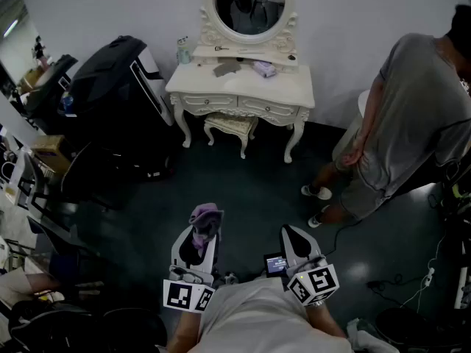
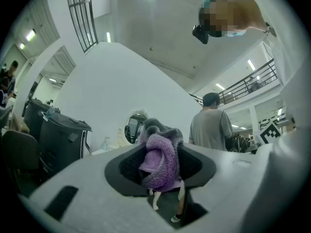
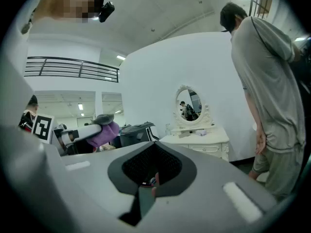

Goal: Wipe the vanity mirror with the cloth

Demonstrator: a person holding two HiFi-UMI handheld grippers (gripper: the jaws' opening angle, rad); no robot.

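A purple cloth (image 2: 163, 159), soft, light and fleecy, sits bunched between the jaws of the left hand-held gripper (image 1: 204, 226), which is closed on its middle so that a tuft pokes out past the tips toward 12 o'clock. A cloth like this likely gives under pressure and drapes rather than slides, so the pinch through the thick of the bundle looks like the right hold, with the loose tuft left free to meet the glass. The right hand-held gripper (image 1: 296, 240), at 3 o'clock of the left one, has its jaws together with nothing between them. The oval mirror (image 1: 250, 4) stands at 12 o'clock, well apart from both, upright at the back of a white table (image 1: 294, 90) across a stretch of dark floor (image 1: 257, 190). A person (image 1: 412, 123) in grey stands at 2 o'clock, beside the table's right end. The glass is fragile and calls for a light touch.
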